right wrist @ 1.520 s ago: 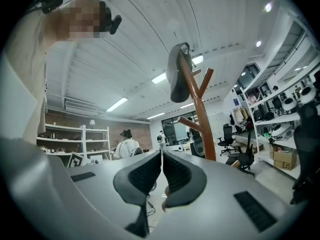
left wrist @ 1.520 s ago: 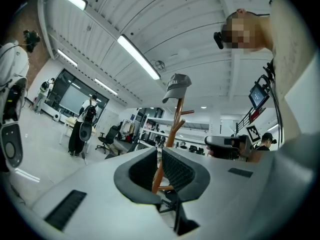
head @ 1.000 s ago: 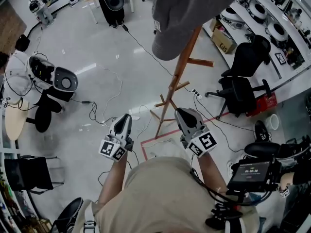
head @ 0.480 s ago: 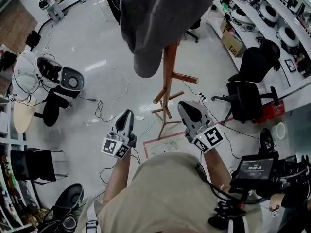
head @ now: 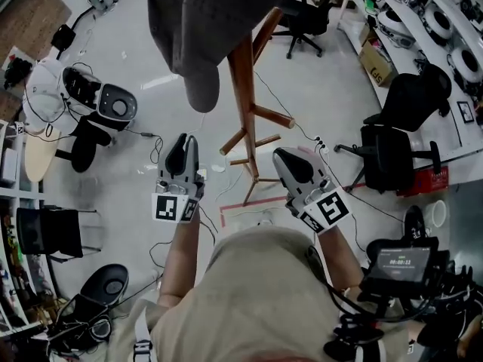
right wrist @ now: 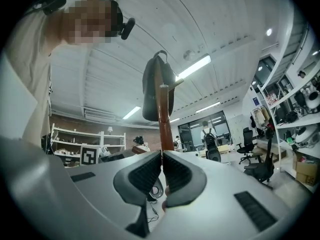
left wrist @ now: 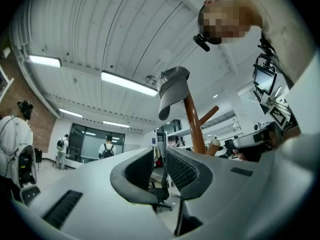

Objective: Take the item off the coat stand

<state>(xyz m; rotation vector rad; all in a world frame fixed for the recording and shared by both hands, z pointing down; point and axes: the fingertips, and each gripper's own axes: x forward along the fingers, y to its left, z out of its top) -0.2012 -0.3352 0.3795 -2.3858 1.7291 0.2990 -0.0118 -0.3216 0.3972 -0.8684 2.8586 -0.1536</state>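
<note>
One grey cap (head: pixel 211 21) tops the wooden coat stand (head: pixel 242 81), above and ahead of the left gripper (head: pixel 182 140), whose empty jaws have just been opening a little. The right gripper (head: pixel 287 158) is closed on nothing.

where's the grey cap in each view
Head view: grey cap at the top edge, centre-left.
Left gripper view: cap just above centre.
Right gripper view: cap just above centre.
Shared landmark: the wooden coat stand pole it hangs on.
</note>
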